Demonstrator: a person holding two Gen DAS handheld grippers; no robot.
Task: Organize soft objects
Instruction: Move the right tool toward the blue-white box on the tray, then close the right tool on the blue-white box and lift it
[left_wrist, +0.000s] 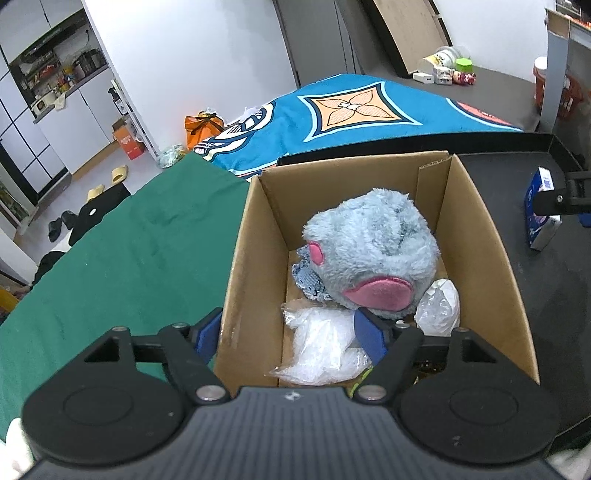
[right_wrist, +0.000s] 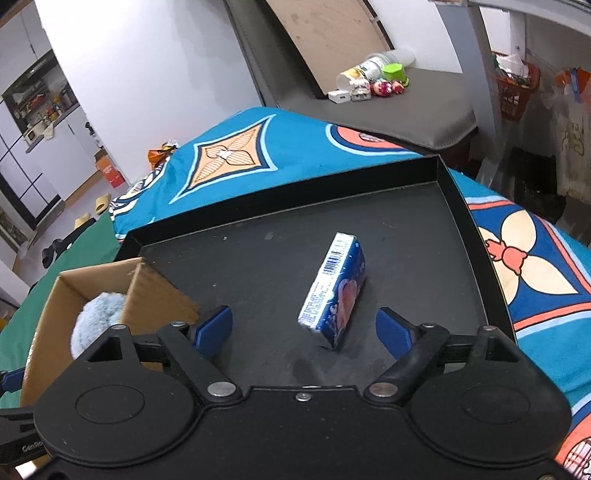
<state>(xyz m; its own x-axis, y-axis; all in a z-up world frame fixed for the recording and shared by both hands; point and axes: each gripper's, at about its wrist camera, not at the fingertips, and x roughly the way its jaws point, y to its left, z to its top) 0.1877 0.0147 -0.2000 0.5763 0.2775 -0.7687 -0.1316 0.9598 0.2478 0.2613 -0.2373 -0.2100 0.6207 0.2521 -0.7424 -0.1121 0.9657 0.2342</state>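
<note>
A cardboard box (left_wrist: 258, 236) stands open, half on the black tray (left_wrist: 535, 295). Inside it lie a grey-blue plush toy (left_wrist: 373, 240) with pink patches, a blue patterned cloth (left_wrist: 308, 280) and clear plastic bags (left_wrist: 325, 343). My left gripper (left_wrist: 291, 334) is open and straddles the box's near-left wall, one finger outside, one inside by the bags. My right gripper (right_wrist: 303, 330) is open and empty, low over the tray (right_wrist: 280, 258). A blue tissue pack (right_wrist: 334, 291) stands on its edge just ahead between the fingers. The box (right_wrist: 147, 291) and plush (right_wrist: 98, 317) show at left.
The tray rests on a teal patterned blanket (right_wrist: 295, 147); a green cloth (left_wrist: 110, 251) covers the surface to the left. The tissue pack (left_wrist: 541, 210) and the right gripper's arm appear at right in the left wrist view. Bottles and small toys (right_wrist: 373, 79) sit on a grey surface behind.
</note>
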